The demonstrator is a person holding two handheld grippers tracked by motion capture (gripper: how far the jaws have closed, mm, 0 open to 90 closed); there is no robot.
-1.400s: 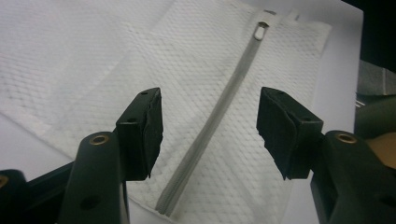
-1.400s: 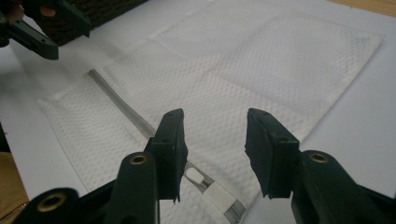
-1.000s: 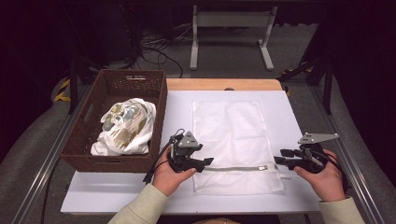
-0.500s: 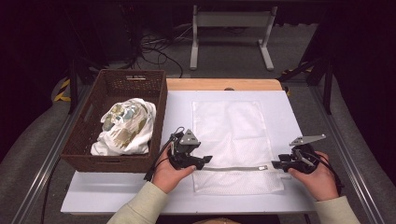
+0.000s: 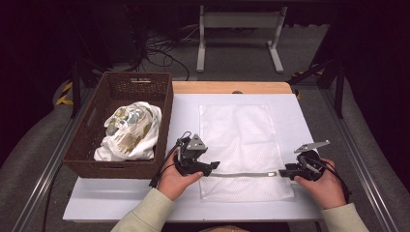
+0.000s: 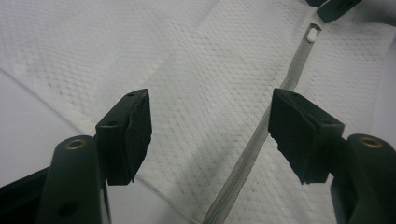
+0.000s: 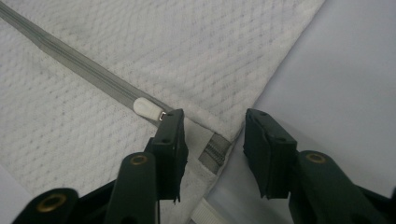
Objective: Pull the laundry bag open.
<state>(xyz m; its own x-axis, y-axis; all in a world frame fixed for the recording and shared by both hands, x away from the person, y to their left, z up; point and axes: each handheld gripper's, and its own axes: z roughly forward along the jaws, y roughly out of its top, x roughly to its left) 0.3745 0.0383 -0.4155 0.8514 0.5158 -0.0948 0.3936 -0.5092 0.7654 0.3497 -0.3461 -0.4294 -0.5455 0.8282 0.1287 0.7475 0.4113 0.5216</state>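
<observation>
A white mesh bag [image 5: 241,140] lies flat on the white board, with a grey zipper [image 5: 241,175] running across near its front edge. My left gripper [image 5: 212,166] rests at the zipper's left end, open; its jaws straddle mesh and zipper [image 6: 261,140] without touching. My right gripper [image 5: 283,172] is low at the zipper's right end. Its jaws have just been closing, and the bag's edge with the zipper's end sits between them, unpinched. The white zipper pull [image 7: 147,107] lies just beyond the left jaw of my right gripper [image 7: 215,140].
A brown wicker basket [image 5: 92,145] at the left holds a crumpled white printed cloth [image 5: 128,130]. The white board [image 5: 121,203] lies on a wooden table [image 5: 227,87]. Metal rails run along both sides, and a stand [image 5: 237,29] and cables are on the floor behind.
My right hand has sunk toward the table and edged in to the bag's right corner, its jaws narrowing. The left hand and the bag have stayed put.
</observation>
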